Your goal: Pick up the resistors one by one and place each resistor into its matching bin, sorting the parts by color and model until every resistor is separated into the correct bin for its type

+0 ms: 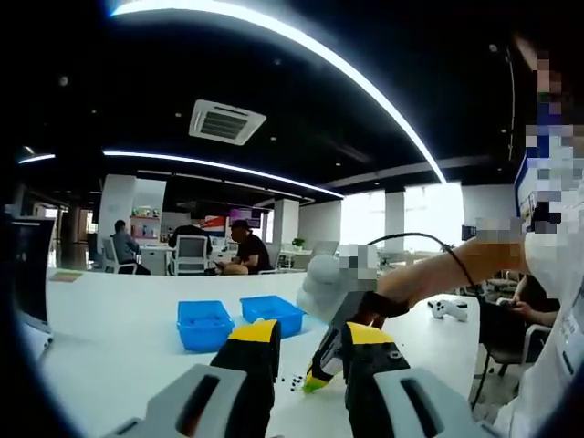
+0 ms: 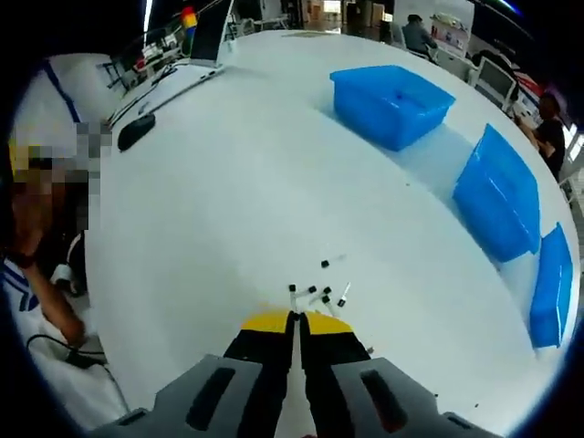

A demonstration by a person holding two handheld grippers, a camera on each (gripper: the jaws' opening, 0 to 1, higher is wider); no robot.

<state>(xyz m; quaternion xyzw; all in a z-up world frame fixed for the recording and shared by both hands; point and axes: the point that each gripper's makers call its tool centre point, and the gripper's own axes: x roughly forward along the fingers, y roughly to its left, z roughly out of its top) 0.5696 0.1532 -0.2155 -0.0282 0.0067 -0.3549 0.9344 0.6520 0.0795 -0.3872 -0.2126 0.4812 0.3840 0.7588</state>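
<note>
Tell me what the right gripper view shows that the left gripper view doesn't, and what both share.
Right gripper view alone: a third blue bin at the table's edge, a laptop, a dark mouse, and the right gripper with jaws closed just short of the resistors.

Left gripper view alone: the ceiling with its air vent, seated people beyond the table, a white controller, and the left gripper with jaws apart.

Both: the white table, blue bins and scattered black resistors.

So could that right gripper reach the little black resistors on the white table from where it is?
Probably yes: the right gripper, jaws closed, sits just short of the resistors, with bare table between.
</note>
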